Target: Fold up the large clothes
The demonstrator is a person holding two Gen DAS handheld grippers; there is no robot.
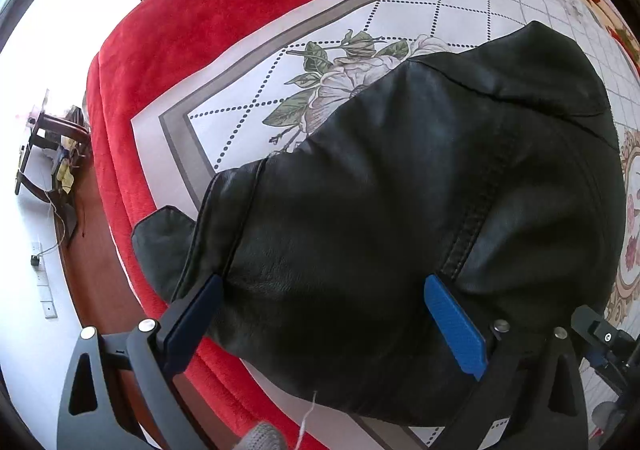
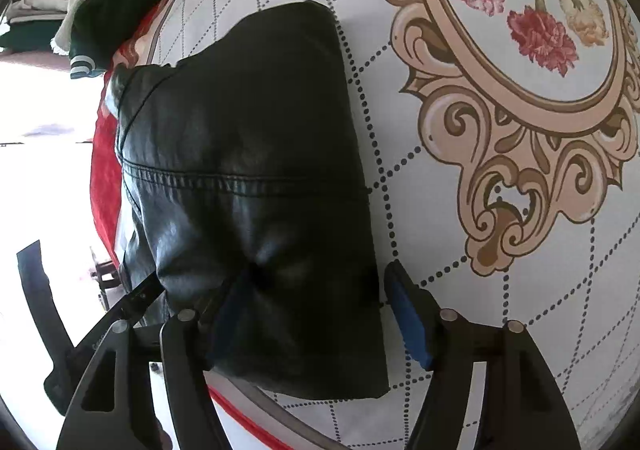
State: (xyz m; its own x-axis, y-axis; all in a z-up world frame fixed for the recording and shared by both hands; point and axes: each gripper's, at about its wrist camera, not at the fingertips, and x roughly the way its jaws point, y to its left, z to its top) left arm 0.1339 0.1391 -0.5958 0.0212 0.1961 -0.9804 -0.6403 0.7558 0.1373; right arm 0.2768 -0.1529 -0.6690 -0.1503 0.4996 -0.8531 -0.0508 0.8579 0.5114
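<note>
Straddling black jacket (image 2: 248,154), fingers (image 2: 408,322) wide.

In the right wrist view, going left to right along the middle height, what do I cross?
Red blanket → black leather jacket, folded → white dotted-grid sheet → beige scroll frame with carnations.

— Where does the left wrist view look from?

— From just above the black leather jacket (image 1: 400,210), steeply down along its own fingers, with the red blanket (image 1: 160,70) and the room's floor off to its left.

— And the right wrist view?

— Also close above, tilted down, facing across the jacket (image 2: 248,170) toward the flowered sheet (image 2: 460,190).

— What do they share?

— The folded jacket and the sheet beneath it.
</note>
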